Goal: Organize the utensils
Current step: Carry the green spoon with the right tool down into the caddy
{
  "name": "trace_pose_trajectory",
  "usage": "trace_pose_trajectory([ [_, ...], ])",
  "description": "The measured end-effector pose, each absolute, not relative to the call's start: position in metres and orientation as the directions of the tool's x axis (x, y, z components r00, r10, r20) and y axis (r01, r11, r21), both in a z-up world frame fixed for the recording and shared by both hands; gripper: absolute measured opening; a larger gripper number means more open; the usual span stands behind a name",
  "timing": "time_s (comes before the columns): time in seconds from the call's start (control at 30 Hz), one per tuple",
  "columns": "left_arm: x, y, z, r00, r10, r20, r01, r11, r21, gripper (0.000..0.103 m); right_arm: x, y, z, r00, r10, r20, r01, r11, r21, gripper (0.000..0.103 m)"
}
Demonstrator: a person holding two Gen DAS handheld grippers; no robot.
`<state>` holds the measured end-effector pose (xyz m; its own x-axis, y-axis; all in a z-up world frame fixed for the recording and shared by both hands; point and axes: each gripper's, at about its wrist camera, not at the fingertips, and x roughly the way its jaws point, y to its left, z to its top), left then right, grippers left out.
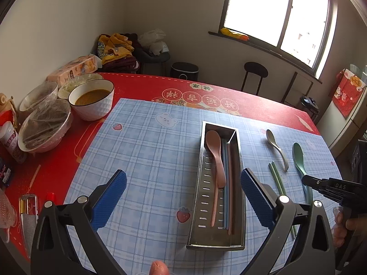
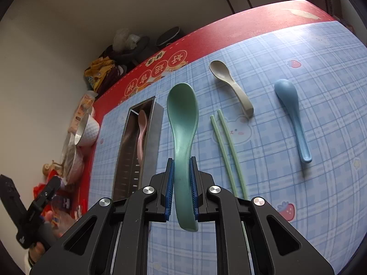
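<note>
A steel utensil tray (image 1: 206, 208) lies on the blue plaid mat, also in the right wrist view (image 2: 153, 137). It holds a pink spoon (image 1: 215, 158) and pink and blue chopsticks (image 1: 228, 188). My left gripper (image 1: 183, 197) is open and empty, just left of and above the tray. My right gripper (image 2: 182, 183) is shut on the handle of a green spoon (image 2: 182, 119), bowl pointing away, right of the tray; the spoon also shows in the left wrist view (image 1: 299, 158). Green chopsticks (image 2: 227, 149), a beige spoon (image 2: 229, 84) and a blue spoon (image 2: 291, 110) lie on the mat.
Bowls stand at the table's left, one white with brown sauce (image 1: 91, 98) and some covered in film (image 1: 44, 123). A tissue pack (image 1: 75, 68) sits behind them. Small items lie on the red tablecloth (image 1: 137, 84) at the near left. A stool (image 1: 254, 73) stands beyond the table.
</note>
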<state>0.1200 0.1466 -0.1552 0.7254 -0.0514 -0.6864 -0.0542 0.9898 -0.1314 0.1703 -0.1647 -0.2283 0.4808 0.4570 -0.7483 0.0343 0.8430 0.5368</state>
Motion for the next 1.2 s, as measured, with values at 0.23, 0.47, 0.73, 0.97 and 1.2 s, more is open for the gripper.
trace_pose_trajectory([
  [0.23,0.109,0.169,-0.168,0.717,-0.01,-0.697,-0.115,0.984,-0.133,0.097,0.192,-0.121,-0.239,0.407,0.467,-0.785,-0.018,0.863,0.505,0.013],
  [0.47,0.1,0.189,-0.176,0.714,0.006,-0.701,-0.14,0.981,-0.134,0.097,0.219,-0.073,-0.245,0.357,0.476,-0.804,-0.065,0.871,0.487,0.013],
  [0.73,0.103,0.205,-0.189,0.681,-0.001,-0.732,-0.173,0.972,-0.162,0.097,0.251,-0.033,-0.256,0.321,0.461,-0.827,-0.06,0.882,0.468,0.013],
  [0.97,0.103,0.205,-0.191,0.686,0.006,-0.728,-0.16,0.977,-0.143,0.097,0.272,-0.022,-0.275,0.298,0.429,-0.853,-0.008,0.894,0.447,0.013],
  [1.2,0.104,0.201,-0.194,0.68,-0.028,-0.732,-0.131,0.978,-0.16,0.097,0.284,-0.014,-0.282,0.291,0.432,-0.854,0.001,0.892,0.452,0.013],
])
